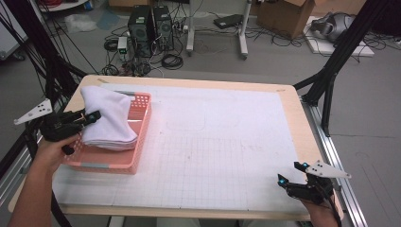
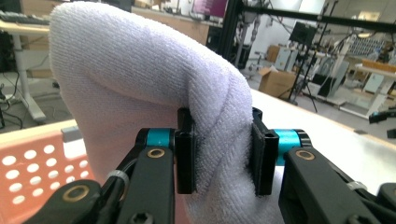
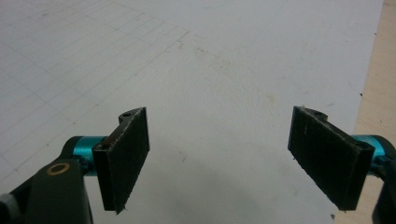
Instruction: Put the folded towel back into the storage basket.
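No legible text, label or number was found; distant boxes and screens are probably too blurred.

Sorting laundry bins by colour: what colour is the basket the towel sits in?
Pink, with small round holes in its walls; the basket shows best in the high view.

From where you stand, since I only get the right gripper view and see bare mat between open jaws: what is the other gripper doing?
Observer: The left gripper is pinching a fold of a white towel.
Operator: Where is that towel?
Observer: Partly inside a pink basket at the table's left side, its top bulging above the rim.
Operator: Anything near my gripper?
Observer: No, the right gripper sits apart at the near right corner of the white mat.
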The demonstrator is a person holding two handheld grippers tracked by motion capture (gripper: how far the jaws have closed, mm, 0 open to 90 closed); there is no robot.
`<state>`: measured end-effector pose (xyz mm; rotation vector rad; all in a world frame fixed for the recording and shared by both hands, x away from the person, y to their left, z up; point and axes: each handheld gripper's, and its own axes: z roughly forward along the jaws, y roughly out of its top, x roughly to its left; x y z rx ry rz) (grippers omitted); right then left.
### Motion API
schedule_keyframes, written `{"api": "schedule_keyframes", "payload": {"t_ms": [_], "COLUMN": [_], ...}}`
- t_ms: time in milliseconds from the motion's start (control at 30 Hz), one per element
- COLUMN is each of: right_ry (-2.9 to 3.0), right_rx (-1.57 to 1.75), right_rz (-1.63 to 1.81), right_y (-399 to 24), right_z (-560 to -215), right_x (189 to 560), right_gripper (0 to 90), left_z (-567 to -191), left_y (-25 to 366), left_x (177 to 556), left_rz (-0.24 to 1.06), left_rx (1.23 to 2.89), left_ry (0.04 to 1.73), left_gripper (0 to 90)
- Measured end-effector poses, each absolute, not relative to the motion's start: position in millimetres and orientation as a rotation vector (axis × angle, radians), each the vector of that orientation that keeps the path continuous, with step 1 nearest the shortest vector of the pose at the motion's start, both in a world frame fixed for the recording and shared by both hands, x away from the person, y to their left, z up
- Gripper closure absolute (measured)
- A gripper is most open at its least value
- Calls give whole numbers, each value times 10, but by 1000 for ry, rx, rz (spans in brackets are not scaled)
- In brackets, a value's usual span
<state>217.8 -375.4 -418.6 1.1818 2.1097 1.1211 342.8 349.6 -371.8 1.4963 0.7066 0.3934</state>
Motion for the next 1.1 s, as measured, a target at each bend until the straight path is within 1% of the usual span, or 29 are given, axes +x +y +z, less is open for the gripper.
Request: {"api": "schedule_keyframes", "payload": {"t_ms": [233,433,800,900,1100], "right_ry": [2109,2108,2106,2107,2114], "right_rx": [1182,1177,1180,1179,1172], "right_rz": [1120,1123,1121,1120,1118], "right_y": [-3759,-3751,-3768,-3764,-3741], "right_z": [-4184,-4178,-4171,-4174,-4183], "right_x": [2171,2173,2160,2161,2170], "right_gripper": [195,195,195,195,195], "left_z": [-3756,-3763,-3763,-3738,-3727], "left_y": [3449,3395,3319,3303,3278], "left_x": [3454,3458,3421,3401,3407], "left_rz": [397,399,457,490,473], "left_rx": [1537,1568,1654,1718,1796], "left_ry": [772,774,782,815,884], "left_gripper": [668,663,662,651,634]}}
